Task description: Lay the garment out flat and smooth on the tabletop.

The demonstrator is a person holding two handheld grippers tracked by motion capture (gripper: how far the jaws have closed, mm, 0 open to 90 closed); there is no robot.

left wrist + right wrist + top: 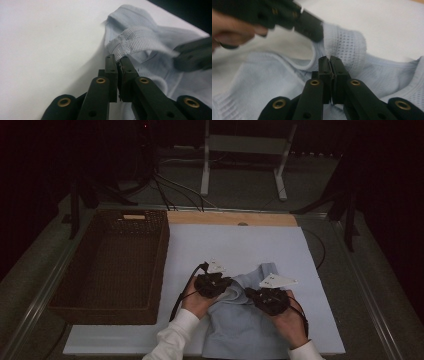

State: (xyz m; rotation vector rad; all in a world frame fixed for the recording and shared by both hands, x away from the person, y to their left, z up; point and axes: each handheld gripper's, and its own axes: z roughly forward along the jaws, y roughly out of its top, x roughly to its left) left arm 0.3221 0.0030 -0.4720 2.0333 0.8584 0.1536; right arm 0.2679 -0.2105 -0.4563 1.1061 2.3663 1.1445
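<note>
A light blue garment (240, 322) lies rumpled on the white sheet (235, 245) near the table's front. My left gripper (227, 287) is at the garment's upper left part. In the left gripper view its jaws are shut on the end of a ribbed band (135, 42), and the tips (119, 58) pinch the fabric. My right gripper (251, 294) is close beside it, to its right. It (330, 60) is shut on the same ribbed edge (347, 47). The two grippers point toward each other, a short stretch of band between them.
A dark wicker basket (161, 255) stands at the left of the sheet, with a small pale piece at its far rim. A wooden board edge (230, 218) runs behind the sheet. A white stand (245, 145) and cables lie beyond the table.
</note>
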